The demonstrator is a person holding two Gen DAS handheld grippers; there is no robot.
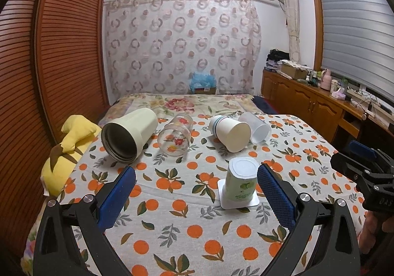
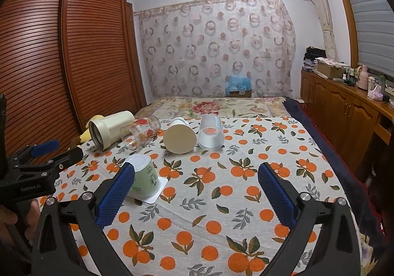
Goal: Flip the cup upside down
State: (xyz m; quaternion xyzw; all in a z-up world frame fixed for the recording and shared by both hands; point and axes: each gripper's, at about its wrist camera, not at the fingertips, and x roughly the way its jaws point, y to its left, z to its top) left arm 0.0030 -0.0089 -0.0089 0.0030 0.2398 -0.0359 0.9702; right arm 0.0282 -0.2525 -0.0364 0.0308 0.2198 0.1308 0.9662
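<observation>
A pale green yoghurt cup [image 1: 241, 183] stands upside down on its square white rim on the orange-print cloth [image 1: 187, 217]; it also shows in the right wrist view [image 2: 145, 178]. Behind it lie a cream steel-lined tumbler [image 1: 128, 137], a flowered glass [image 1: 175, 134], a white paper cup [image 1: 231, 132] and a frosted plastic cup [image 1: 256, 128], all on their sides. My left gripper [image 1: 197, 198] is open and empty, its right finger just beside the yoghurt cup. My right gripper [image 2: 197, 198] is open and empty, its left finger in front of the yoghurt cup.
A yellow cushion [image 1: 69, 153] lies at the cloth's left edge by the slatted wooden wardrobe [image 1: 61, 54]. A flowered bedspread [image 1: 187, 103] lies beyond the cloth. A wooden sideboard [image 1: 310, 101] with clutter runs along the right wall. The right gripper [image 1: 364, 172] shows at the left view's right edge.
</observation>
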